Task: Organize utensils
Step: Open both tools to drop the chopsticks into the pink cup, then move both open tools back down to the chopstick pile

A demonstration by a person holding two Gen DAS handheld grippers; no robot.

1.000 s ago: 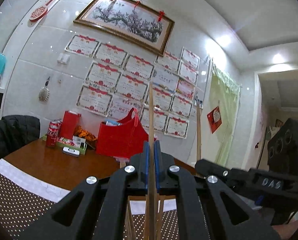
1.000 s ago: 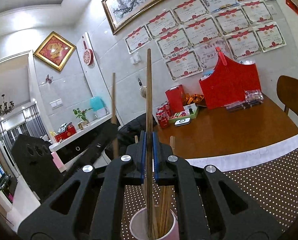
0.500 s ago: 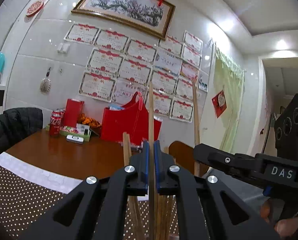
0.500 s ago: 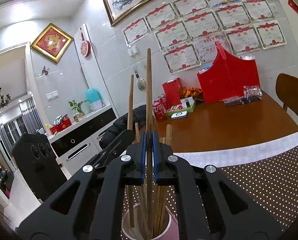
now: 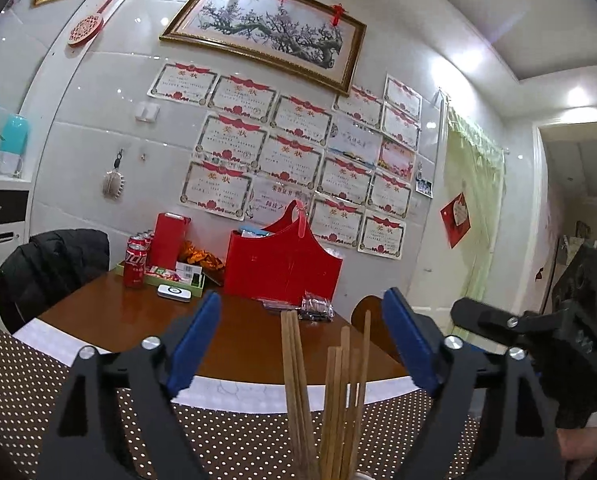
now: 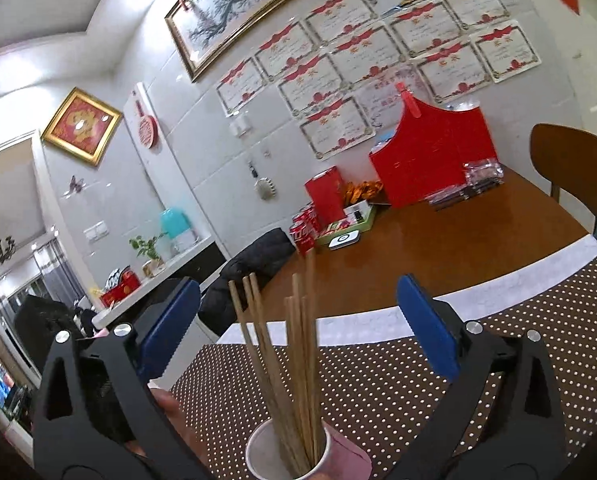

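Several wooden chopsticks [image 6: 282, 364] stand upright in a white and pink paper cup [image 6: 258, 454] on the dotted brown mat [image 6: 498, 360]. My right gripper [image 6: 298, 320] is open and empty, its blue pads wide apart on either side of the chopsticks. In the left wrist view the same chopsticks [image 5: 330, 392] rise between the spread pads of my left gripper [image 5: 302, 340], which is open and empty. The other gripper [image 5: 538, 332] shows at the right of that view. The cup is hidden there.
A brown wooden table [image 5: 238, 340] carries a red bag [image 5: 282, 264], cola cans [image 5: 134, 264], a green tray [image 5: 166, 280] and small packets [image 5: 316, 308]. A black jacket hangs on a chair [image 5: 46, 268] at the left. A wooden chair [image 6: 566, 164] stands at the right.
Both grippers were shut on a chopstick held upright over the cup. Both have opened wide, and the chopsticks now stand in the cup with the others.
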